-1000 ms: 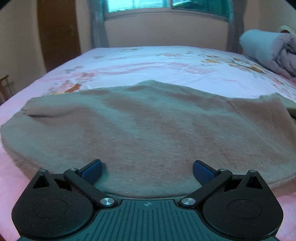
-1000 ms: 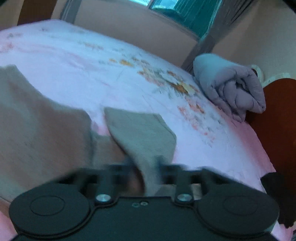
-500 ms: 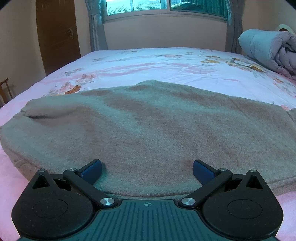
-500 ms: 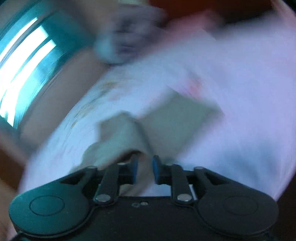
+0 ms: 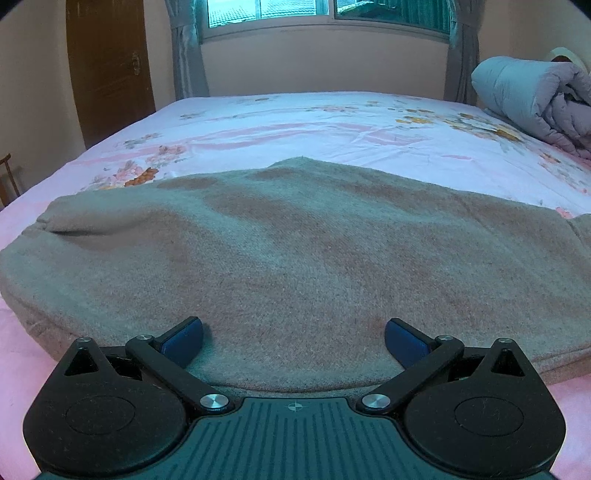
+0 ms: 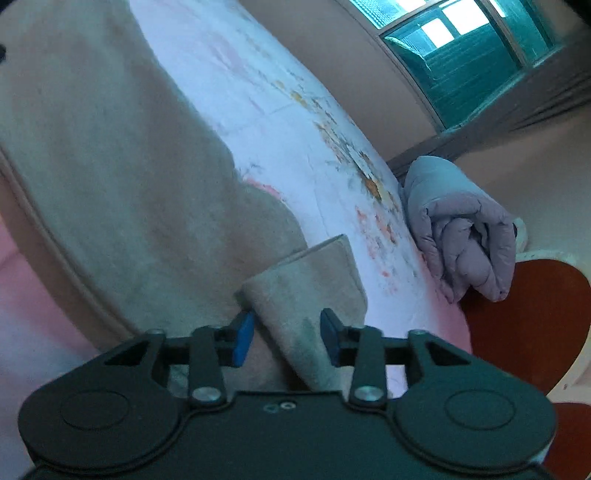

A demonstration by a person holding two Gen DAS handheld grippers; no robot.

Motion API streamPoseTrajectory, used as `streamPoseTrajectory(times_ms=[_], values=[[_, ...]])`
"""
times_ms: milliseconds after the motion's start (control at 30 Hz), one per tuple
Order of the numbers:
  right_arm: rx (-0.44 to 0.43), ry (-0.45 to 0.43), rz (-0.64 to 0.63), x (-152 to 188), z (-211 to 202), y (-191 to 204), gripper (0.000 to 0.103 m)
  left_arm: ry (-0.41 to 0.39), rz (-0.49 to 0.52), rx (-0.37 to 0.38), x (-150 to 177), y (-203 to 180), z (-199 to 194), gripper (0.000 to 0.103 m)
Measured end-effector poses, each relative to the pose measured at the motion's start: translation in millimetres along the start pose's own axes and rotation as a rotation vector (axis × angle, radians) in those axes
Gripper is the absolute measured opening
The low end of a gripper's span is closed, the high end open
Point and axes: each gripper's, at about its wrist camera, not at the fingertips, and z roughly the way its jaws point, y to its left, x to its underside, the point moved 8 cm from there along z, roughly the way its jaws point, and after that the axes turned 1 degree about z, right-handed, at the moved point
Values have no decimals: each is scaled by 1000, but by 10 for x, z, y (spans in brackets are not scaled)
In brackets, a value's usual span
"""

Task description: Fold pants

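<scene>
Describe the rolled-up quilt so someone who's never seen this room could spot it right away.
Start at the big bed with the pink floral sheet. At its far right edge, below the curtained window, lies the grey-lilac rolled-up quilt. Unlike the flat beige fleece pants, it is puffy and bundled.

Our left gripper sits level, jaws spread wide. Our right gripper is rolled sideways, jaws partly apart, gripping nothing.

A bed with a pink flowered sheet fills the room. Behind its far edge a window lets daylight through, with grey curtains at each side. A brown door stands in the left wall. A rolled quilt lies at the bed's right edge.
</scene>
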Motion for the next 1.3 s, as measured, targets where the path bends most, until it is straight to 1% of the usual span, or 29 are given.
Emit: streamPoseTrajectory(times_ms=[33, 67, 133, 167, 200, 233, 267, 300, 333, 400, 433, 467, 533, 567, 600, 667, 767, 800, 833, 900, 933, 967, 1000, 1067, 1100, 1167, 1200, 1233, 1300], values=[[-3, 7, 56, 15, -9, -71, 0, 0, 1, 1, 2, 0, -2, 103], [-18, -10, 156, 35, -41, -223, 0, -1, 2, 3, 3, 0, -4, 103], [-48, -80, 411, 39, -200, -593, 0, -5, 4, 6, 6, 0, -7, 103], [-97, -135, 591, 80, -318, -835, 0, -7, 5, 5, 9, -2, -6, 103], [-139, -180, 744, 191, -473, -1040, 0, -8, 6, 3, 11, -7, -4, 103], [-171, -204, 944, 363, -526, -1286, 0, -8, 6, 1, 12, -8, -4, 103], [-197, -206, 1087, 574, -555, -1454, 0, -7, 4, 1, 12, -9, -3, 103], [-228, -202, 1245, 822, -513, -1583, 0, -5, 4, 1, 10, -8, -2, 103], [-254, -173, 1404, 1130, -408, -1656, 0, -3, 5, 3, 9, -8, -3, 103], [-298, -96, 1603, 1632, -192, -1631, 0, 1, 9, 8, 2, -5, 2, 103], [-300, -51, 1680, 1878, -92, -1587, 0, 4, 8, 12, -2, -3, 5, 103], [-312, -25, 1731, 2043, -36, -1546, 0, 6, 10, 15, -5, -2, 7, 103], [-355, -38, 1811, 2210, -31, -1482, 0, 10, 13, 20, -12, -1, 14, 103], [-362, -43, 1821, 2221, -60, -1455, 0, 14, 13, 23, -15, 0, 17, 103], [-368, -52, 1825, 2199, -84, -1454, 0, 21, 14, 26, -22, 2, 21, 103], [-382, -100, 1834, 2128, -119, -1535, 0, 38, 20, 39, -45, 10, 36, 103], [-404, -148, 1818, 1992, -177, -1724, 0, 75, 29, 79, -86, 40, 61, 103], [-405, -144, 1806, 1963, -222, -1741, 0, 82, 33, 90, -85, 44, 64, 103], [-402, -120, 1794, 1983, -258, -1730, 0, 89, 40, 104, -87, 50, 69, 103], [-385, -36, 1797, 2195, -157, -1668, 0, 92, 50, 126, -82, 63, 75, 103], [-381, 29, 1811, 2323, -30, -1548, 0, 89, 54, 134, -77, 68, 76, 103], [-384, 68, 1824, 2418, 86, -1453, 0, 89, 59, 138, -72, 68, 78, 103], [-398, 51, 1850, 2467, 141, -1408, 0, 89, 63, 140, -72, 66, 78, 103], [-400, 6, 1880, 2484, 124, -1414, 0, 90, 64, 146, -75, 63, 77, 103], [-398, -13, 1883, 2462, 103, -1441, 0, 89, 64, 148, -74, 61, 78, 103], [-407, -87, 1884, 2385, 14, -1514, 0, 87, 66, 147, -81, 60, 88, 103], [-408, -95, 1878, 2364, -18, -1537, 0, 85, 66, 147, -82, 64, 92, 103], [-408, -78, 1875, 2375, -11, -1530, 0, 81, 65, 144, -79, 63, 95, 103], [-423, 20, 1886, 2463, 149, -1431, 0, 75, 65, 138, -69, 55, 85, 103]])
